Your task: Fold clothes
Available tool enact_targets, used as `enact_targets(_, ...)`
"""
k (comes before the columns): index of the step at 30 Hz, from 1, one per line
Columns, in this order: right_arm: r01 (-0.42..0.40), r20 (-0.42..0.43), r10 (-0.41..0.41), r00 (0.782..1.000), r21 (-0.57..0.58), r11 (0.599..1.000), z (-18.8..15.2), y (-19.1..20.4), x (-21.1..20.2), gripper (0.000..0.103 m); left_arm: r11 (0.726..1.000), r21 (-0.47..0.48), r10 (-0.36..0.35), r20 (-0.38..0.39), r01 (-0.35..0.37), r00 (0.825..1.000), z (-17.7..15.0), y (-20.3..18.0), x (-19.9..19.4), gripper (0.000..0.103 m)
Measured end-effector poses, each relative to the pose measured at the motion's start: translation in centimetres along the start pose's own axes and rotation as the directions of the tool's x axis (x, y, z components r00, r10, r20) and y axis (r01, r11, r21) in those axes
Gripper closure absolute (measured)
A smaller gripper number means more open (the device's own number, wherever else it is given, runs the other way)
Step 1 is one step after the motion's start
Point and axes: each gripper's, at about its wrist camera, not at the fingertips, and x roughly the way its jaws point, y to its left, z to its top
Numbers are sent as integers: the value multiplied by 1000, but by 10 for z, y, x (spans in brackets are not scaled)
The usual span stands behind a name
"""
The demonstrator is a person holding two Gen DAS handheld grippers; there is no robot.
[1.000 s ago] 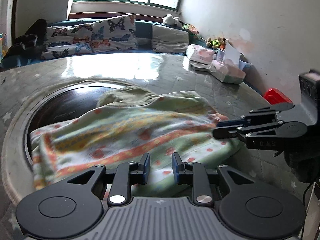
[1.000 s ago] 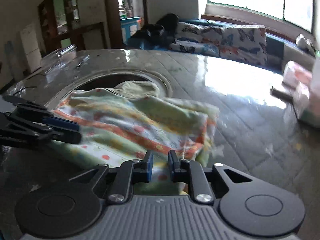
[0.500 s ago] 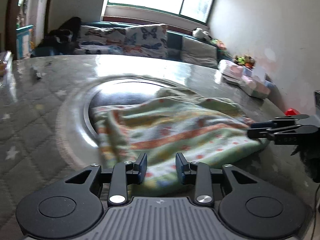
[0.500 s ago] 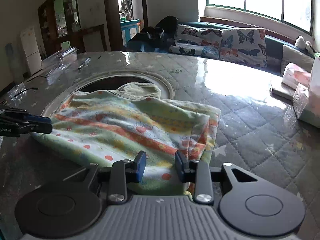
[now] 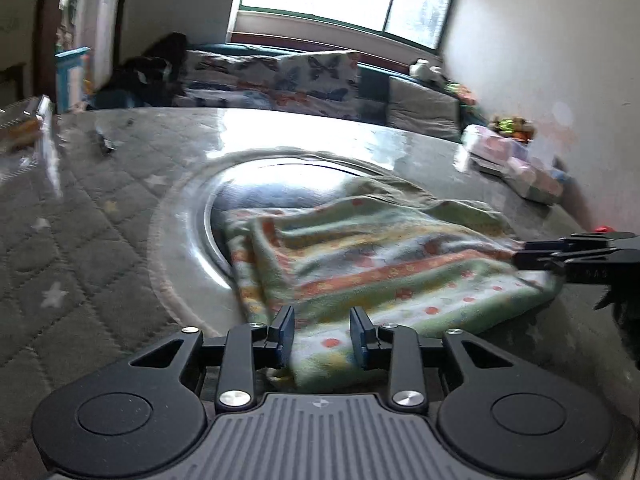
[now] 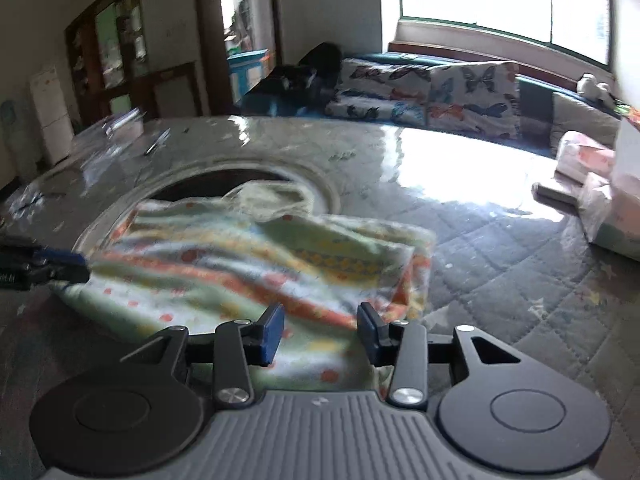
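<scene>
A folded garment (image 5: pixel 380 264), pale green with orange stripes and red dots, lies flat on the quilted table, partly over the round dark inset. My left gripper (image 5: pixel 322 332) is open, with the garment's near corner lying below and between its blue-padded fingers. In the right wrist view the same garment (image 6: pixel 260 256) spreads ahead of my right gripper (image 6: pixel 320 332), also open over the near edge. Each gripper shows in the other's view at the cloth's side: the right gripper (image 5: pixel 560 256) and the left gripper (image 6: pixel 48 264).
Tissue packs (image 5: pixel 516 160) sit at the table's far right by the wall, also seen as tissue packs (image 6: pixel 588 156). A sofa with butterfly cushions (image 6: pixel 440 92) runs behind the table. Clear plastic items (image 6: pixel 120 128) lie at the far left. The dark inset (image 5: pixel 272 188) is a shallow recess.
Both grippers have opened wider and drawn back a little toward the garment's near edge. The cloth has settled flat on the table.
</scene>
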Motion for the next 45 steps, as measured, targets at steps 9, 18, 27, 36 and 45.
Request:
enact_targets(9,57,-29,-54,998,119,991,-6,-26,1,58,997,-58,40,-11,-40,999,-1,13,-1,66)
enact_targets(18,39,-51,-31,998,174,984,-12,-32,-1,68,997,-81,-12,-48,8,999,3,18,1,81)
enact_targets(27,20,-70,-7,998,190,982,-25,-32,-23,87,991,-100,-97,-92,88,991,1,19,-7,88)
enact_targets(36,49,-110,-26,994,215,975,-67,-30,-82,88,989,-58,-141,-104,136,985,-5,3,-30,88)
enact_targets(45,122,-40,-116,992,183,976,-61,-30,-108,77,990,11,-136,-79,137,988,-4,-14,-53,84)
